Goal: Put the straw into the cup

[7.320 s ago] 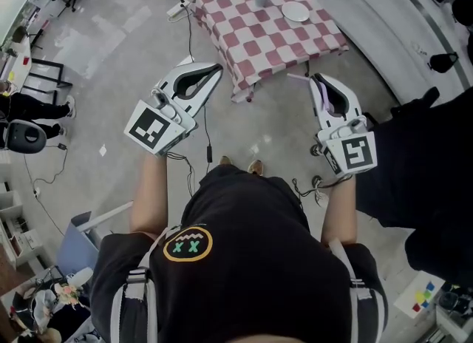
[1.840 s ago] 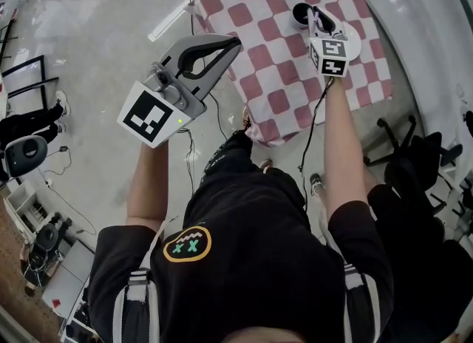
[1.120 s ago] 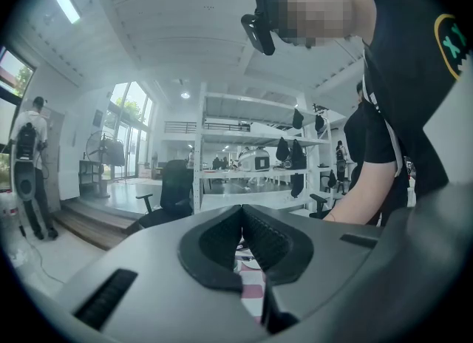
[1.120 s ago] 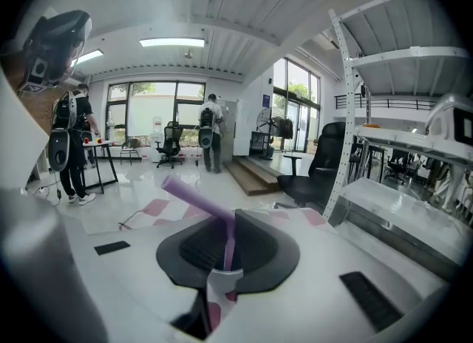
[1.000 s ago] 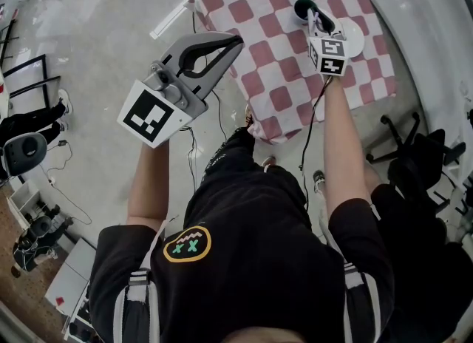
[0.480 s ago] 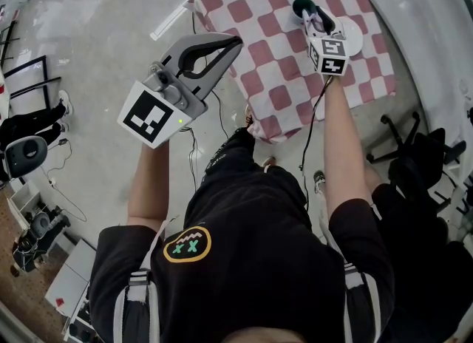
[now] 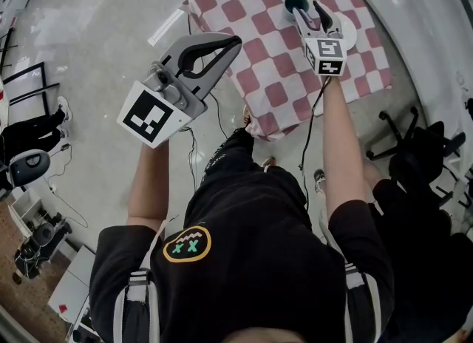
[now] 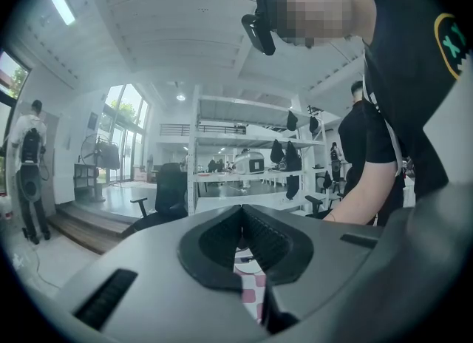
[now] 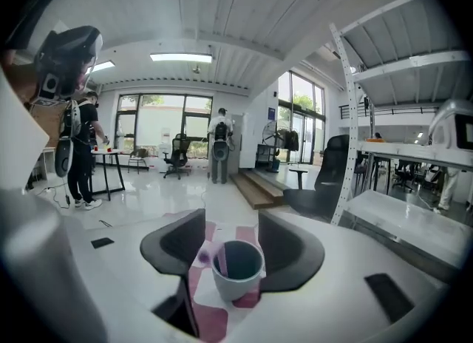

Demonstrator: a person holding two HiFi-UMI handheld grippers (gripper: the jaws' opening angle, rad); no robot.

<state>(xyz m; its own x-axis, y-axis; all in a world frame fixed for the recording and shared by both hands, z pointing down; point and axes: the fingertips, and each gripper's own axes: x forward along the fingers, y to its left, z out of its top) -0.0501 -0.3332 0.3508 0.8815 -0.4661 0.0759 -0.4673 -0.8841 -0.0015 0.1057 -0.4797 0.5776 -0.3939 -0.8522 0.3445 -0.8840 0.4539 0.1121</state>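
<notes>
Purple straw [image 9: 205,259] stands in the cup [image 9: 238,273]. Its lower part is down inside, and its top end leans over the rim on the left, just beside the left pad of the right tongs [image 9: 231,219]. Those tongs have their jaws apart and opening. The cup shows between them, a little beyond the tips, and neither pad presses on the cup or the straw.

The cup looks pale outside and dark teal within. It stands upright on the pink-and-white checked cloth of the surface [image 7: 259,35], toward the far edge. In the head view the right tongs [image 7: 309,10] hang above the cloth with the cup [image 7: 295,0] just past their tips. A white plate [image 7: 349,32] lies just beside them on the right, partly hidden by their marker cube.

The left tongs [image 7: 233,40] show their tips at the left edge of the surface, well apart from the cup. In the left gripper view, the left tongs [image 8: 240,223] have their 2 ribbed pads together with nothing between them.

A black office chair [image 7: 414,153] stands on the grey floor [image 7: 96,53] off the near-right corner of the surface.
</notes>
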